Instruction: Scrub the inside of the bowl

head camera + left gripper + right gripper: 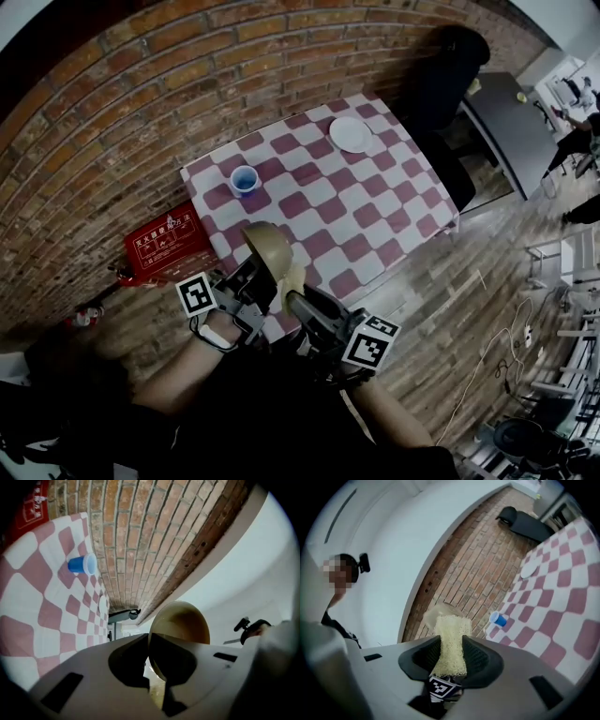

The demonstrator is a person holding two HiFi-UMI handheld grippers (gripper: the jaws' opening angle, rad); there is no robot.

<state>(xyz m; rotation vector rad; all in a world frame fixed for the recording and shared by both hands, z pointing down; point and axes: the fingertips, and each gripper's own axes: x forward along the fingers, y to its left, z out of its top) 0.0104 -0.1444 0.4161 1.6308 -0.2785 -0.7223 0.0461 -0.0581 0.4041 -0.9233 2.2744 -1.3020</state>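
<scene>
Tan and round, the bowl is held on edge above the near border of the red-and-white checked table, its rim pinched tight between the closed jaws of the left gripper. At about 4 o'clock from it the right gripper clamps a pale yellow fibrous scrub pad (whether its free end touches the bowl I cannot tell). A small blue cup stands at 11 o'clock and a round white plate at 1 o'clock.
</scene>
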